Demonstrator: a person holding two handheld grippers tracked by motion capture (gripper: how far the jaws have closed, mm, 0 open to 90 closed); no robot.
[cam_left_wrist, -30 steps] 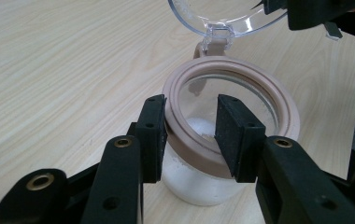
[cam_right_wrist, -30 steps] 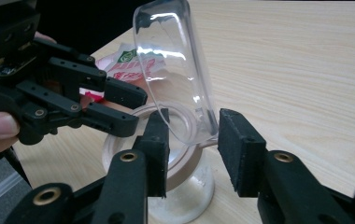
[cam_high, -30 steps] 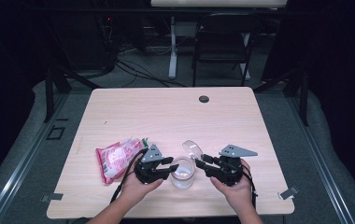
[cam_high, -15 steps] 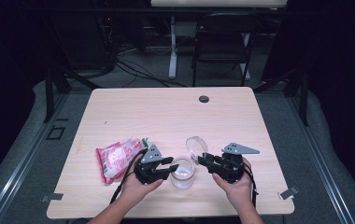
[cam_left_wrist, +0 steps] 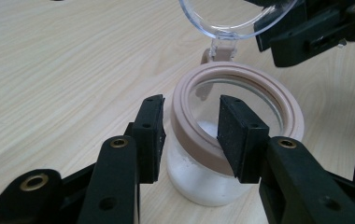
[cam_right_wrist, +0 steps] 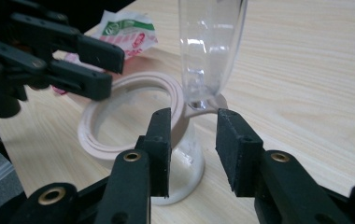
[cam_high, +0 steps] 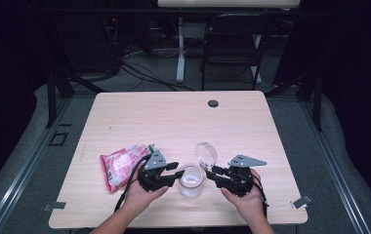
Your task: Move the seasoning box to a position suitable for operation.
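Note:
A clear jar (cam_high: 191, 180) with a beige rim stands near the table's front edge, and its hinged clear lid (cam_high: 206, 154) is tipped up and open. My left gripper (cam_high: 179, 174) reaches the jar from the left. In the left gripper view its jaws (cam_left_wrist: 189, 126) straddle the near side of the rim (cam_left_wrist: 241, 70) with a gap, and they have just been opening. My right gripper (cam_high: 214, 170) comes in from the right. Its jaws (cam_right_wrist: 192, 135) stand either side of the lid's hinge below the lid (cam_right_wrist: 210, 42), not pressing, and have just been opening too.
A pink and white packet (cam_high: 120, 165) lies left of the jar, behind my left hand. A small black disc (cam_high: 213, 103) sits near the table's (cam_high: 174, 122) far edge. A dark chair (cam_high: 235, 44) and cables are beyond the table.
The lid and my right gripper have shifted slightly to the right. My left gripper has stayed at the jar.

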